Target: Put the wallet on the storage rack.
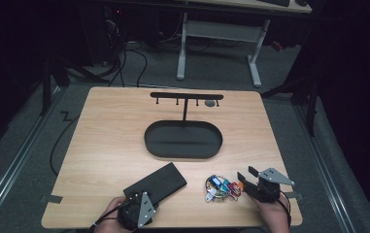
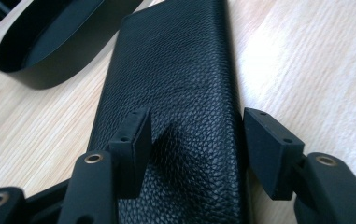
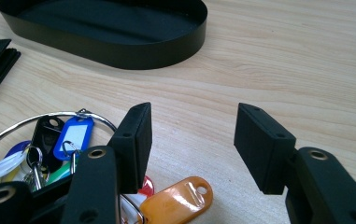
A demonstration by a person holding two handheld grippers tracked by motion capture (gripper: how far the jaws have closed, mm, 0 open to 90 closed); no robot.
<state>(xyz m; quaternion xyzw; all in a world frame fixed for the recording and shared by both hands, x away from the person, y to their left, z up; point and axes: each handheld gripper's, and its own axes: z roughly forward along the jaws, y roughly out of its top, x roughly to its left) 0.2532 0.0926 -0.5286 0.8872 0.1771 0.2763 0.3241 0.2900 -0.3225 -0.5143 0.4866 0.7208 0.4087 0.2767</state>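
Observation:
A black leather wallet (image 1: 156,183) lies slantwise near the table's front edge. My left gripper (image 1: 137,195) is at its near end. In the left gripper view the wallet (image 2: 175,84) runs away between the jaws of my left gripper (image 2: 195,121). One pad hovers over the leather, the other stands just off its right edge, and neither presses, so it is open. A ring of keys with coloured tags (image 1: 221,188) lies to the wallet's right. My right gripper (image 1: 246,174) is open just right of the keys. In its own view my right gripper (image 3: 193,116) has bare wood between the jaws, with the key ring (image 3: 49,140) and an orange tag (image 3: 178,203) at lower left.
A black oval tray (image 1: 182,156) sits mid-table, with a T-shaped hook stand (image 1: 186,97) rising from its far side. The tray's wall (image 3: 119,51) is ahead of my right gripper, and the tray (image 2: 40,51) lies up and left of the wallet. A desk frame (image 1: 221,34) stands beyond the table.

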